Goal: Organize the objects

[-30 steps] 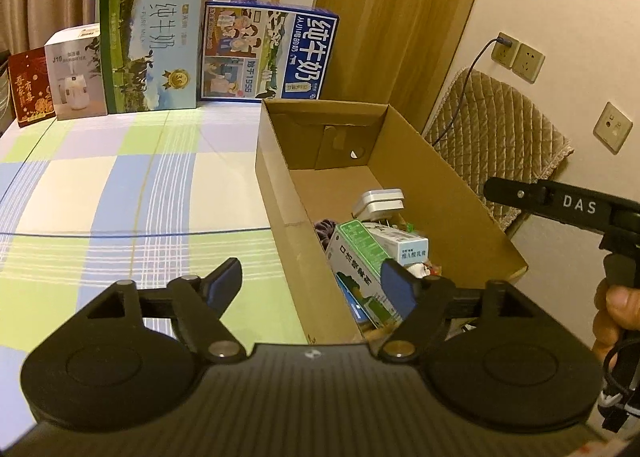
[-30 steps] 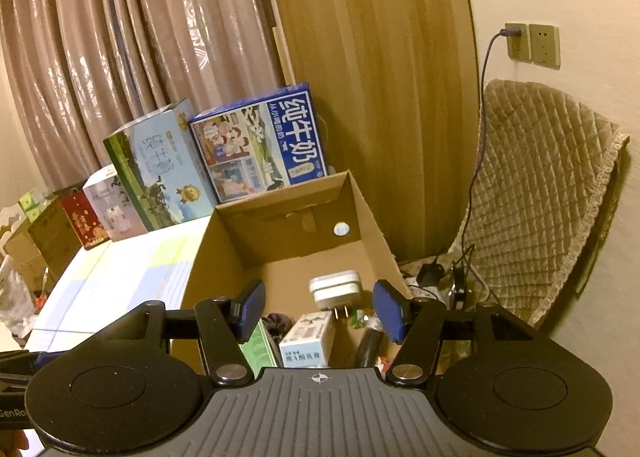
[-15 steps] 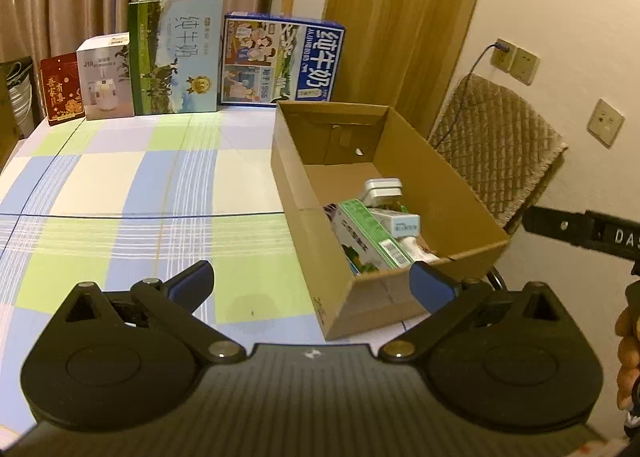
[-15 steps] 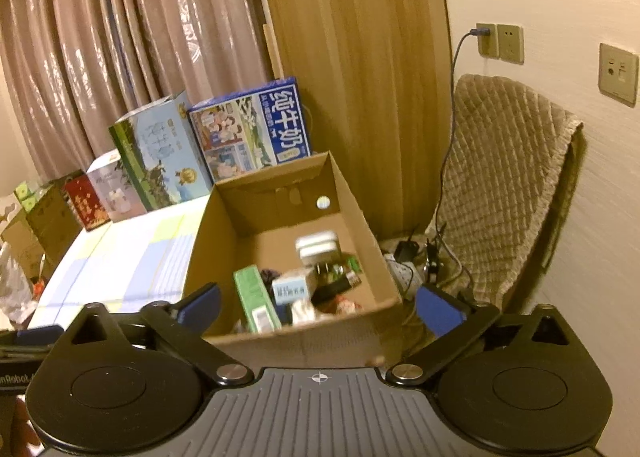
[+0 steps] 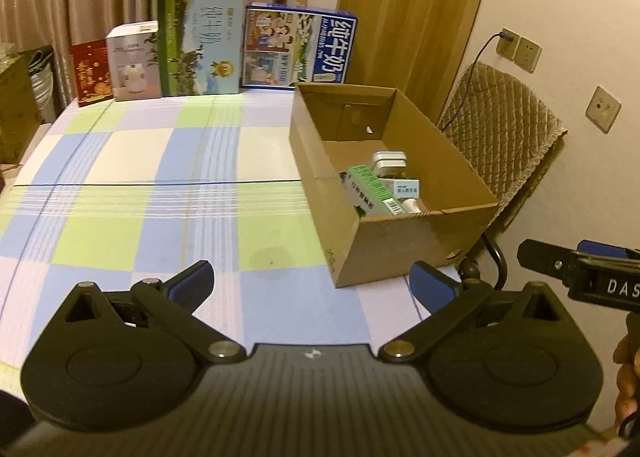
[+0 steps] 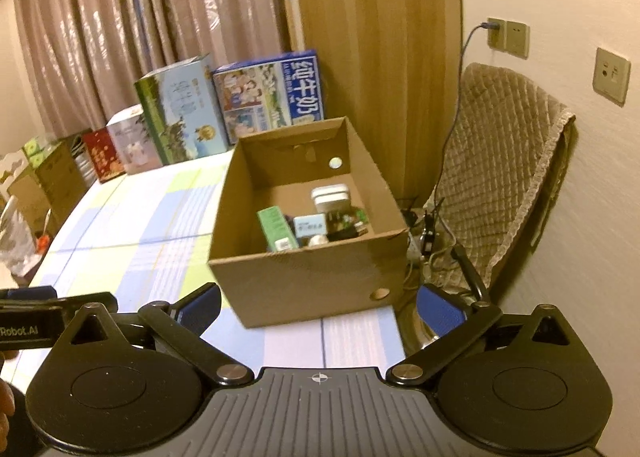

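An open cardboard box stands at the table's right edge. Inside lie a green carton, a white charger, a small white-and-blue box and dark small items. My left gripper is open and empty, above the table in front of the box. My right gripper is open and empty, just before the box's near wall.
The checked tablecloth covers the table. Milk cartons and gift boxes line the far edge. A quilted chair and cables stand right of the table by the wall.
Both grippers have pulled back and up from over the box, and both have opened wider. The box and its contents now sit farther off.
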A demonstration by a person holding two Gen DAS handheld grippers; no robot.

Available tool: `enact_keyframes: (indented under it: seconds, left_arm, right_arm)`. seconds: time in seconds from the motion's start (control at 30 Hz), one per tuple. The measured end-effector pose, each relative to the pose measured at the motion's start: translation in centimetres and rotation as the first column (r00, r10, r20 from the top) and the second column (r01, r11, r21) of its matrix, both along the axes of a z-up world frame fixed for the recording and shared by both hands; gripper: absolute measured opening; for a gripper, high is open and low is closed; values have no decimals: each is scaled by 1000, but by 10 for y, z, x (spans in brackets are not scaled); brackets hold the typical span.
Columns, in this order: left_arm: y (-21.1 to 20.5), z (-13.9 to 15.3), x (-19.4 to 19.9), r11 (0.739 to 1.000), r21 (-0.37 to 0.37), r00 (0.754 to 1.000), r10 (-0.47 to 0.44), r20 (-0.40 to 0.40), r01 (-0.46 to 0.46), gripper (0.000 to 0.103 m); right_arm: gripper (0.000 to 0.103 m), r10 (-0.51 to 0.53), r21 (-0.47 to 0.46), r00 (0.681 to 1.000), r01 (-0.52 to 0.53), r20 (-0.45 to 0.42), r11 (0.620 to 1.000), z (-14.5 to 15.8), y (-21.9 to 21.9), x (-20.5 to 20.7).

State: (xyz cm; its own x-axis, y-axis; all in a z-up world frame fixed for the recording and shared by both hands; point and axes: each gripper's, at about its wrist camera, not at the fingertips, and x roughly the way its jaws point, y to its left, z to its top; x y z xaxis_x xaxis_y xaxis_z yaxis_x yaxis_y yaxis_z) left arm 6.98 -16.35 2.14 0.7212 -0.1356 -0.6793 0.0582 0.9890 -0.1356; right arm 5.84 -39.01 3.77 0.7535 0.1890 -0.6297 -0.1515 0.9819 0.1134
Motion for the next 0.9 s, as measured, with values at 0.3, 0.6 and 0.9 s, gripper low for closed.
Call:
enact_keyframes:
  seconds: [0.3,0.6,0.9]
  left_arm:
    - [14,9,-16,999,-2,999,36,7,-36,102]
    - [19,11,-25,999,0,999,38,13,-38,102]
    - [18,9,-27,999,5,999,36,15,-36,102]
  right_arm:
    - [101,34,-11,999,-34,-8,999,6,18,-13]
    - [101,43,-27,999,-43,-12,999,8,24,-13]
    - [101,51,-44,999,-52,-12,998,7,26,-13]
